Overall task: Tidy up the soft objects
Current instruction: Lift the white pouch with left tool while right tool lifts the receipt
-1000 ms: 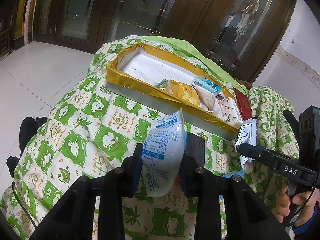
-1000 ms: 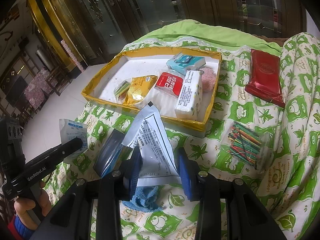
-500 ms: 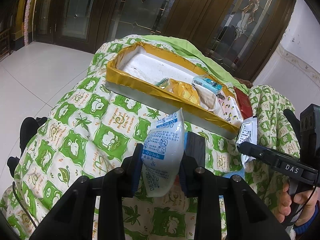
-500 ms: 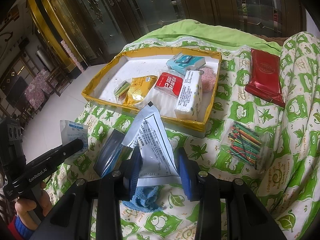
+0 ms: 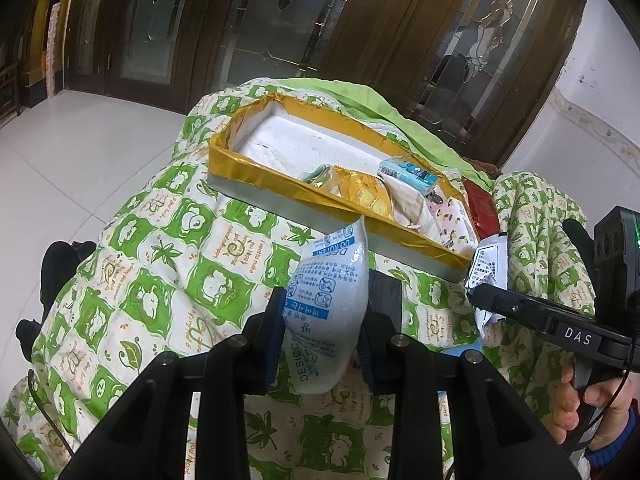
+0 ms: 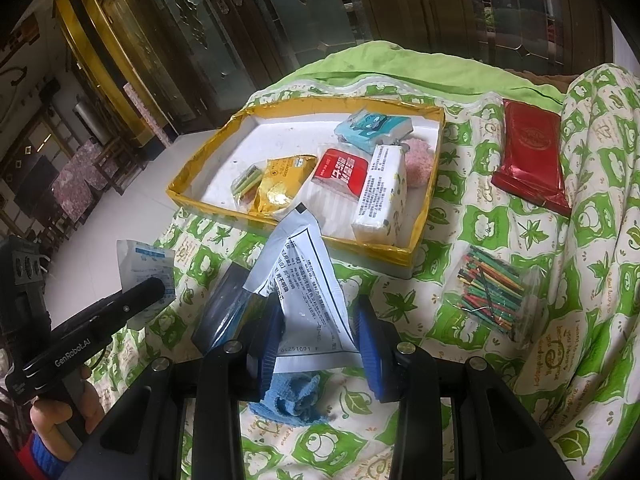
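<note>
Still both packets, same grips

In my right view the tray (image 6: 420, 220) has bare white floor at its upper left; packets crowd its right half. A blue cloth (image 6: 292, 400) and dark box (image 6: 224, 304) block lower centre.

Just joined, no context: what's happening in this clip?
A person is sorting soft packets into the yellow-rimmed tray on a green-patterned quilt. The left hand-held gripper is shut on a desiccant pouch; the right hand-held gripper is shut on a white printed sachet. Both are held short of the tray, which already holds several packets. A red pack, a bag of coloured sticks and a blue cloth lie outside it.
</note>
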A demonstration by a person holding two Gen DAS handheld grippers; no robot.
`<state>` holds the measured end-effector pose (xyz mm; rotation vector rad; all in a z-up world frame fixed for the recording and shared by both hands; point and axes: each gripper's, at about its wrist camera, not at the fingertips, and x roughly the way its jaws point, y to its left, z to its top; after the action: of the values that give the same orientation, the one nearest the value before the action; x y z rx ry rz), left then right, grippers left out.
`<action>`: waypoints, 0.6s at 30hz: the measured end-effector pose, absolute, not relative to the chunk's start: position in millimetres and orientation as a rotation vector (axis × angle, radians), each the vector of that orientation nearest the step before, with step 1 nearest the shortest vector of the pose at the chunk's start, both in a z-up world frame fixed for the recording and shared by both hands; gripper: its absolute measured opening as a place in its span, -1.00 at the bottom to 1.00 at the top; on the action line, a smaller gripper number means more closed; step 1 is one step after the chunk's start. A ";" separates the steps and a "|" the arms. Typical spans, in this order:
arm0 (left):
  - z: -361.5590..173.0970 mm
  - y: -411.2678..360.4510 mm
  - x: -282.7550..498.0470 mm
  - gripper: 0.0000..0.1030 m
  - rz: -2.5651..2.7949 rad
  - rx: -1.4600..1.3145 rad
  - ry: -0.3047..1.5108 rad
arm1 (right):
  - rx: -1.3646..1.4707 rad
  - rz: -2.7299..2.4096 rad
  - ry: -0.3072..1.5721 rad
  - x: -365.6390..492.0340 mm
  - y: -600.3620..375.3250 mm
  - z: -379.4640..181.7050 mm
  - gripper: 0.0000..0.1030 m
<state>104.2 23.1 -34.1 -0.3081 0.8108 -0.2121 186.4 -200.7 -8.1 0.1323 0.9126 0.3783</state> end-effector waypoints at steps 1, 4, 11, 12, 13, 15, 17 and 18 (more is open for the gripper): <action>-33.2 22.8 104.0 -0.40 -0.214 -0.306 0.809 | 0.134 0.380 0.912 185.9 -200.7 -7.8 -0.24; -29.2 20.0 104.5 -0.40 -0.221 -0.297 0.807 | 0.138 0.383 0.908 185.6 -200.4 -6.3 -0.24; -11.6 13.5 114.5 -0.40 -0.239 -0.268 0.786 | 0.174 0.407 0.888 192.2 -202.2 9.2 -0.24; -9.6 13.1 117.6 -0.40 -0.240 -0.264 0.786 | 0.175 0.409 0.886 193.9 -202.8 11.3 -0.24; -8.6 12.2 119.6 -0.40 -0.241 -0.262 0.786 | 0.179 0.409 0.883 196.4 -203.1 14.4 -0.24; -5.7 11.0 125.1 -0.40 -0.243 -0.252 0.785 | 0.194 0.415 0.884 202.2 -203.7 19.6 -0.24; -1.4 9.2 132.7 -0.40 -0.243 -0.232 0.783 | 0.204 0.420 0.891 208.4 -203.7 23.1 -0.24; 1.3 8.7 137.3 -0.40 -0.245 -0.222 0.781 | 0.210 0.423 0.896 213.0 -203.0 25.5 -0.24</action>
<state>137.3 8.7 1.3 -0.2223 0.7813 -0.2451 213.0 -203.0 25.5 0.2097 0.8956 0.4231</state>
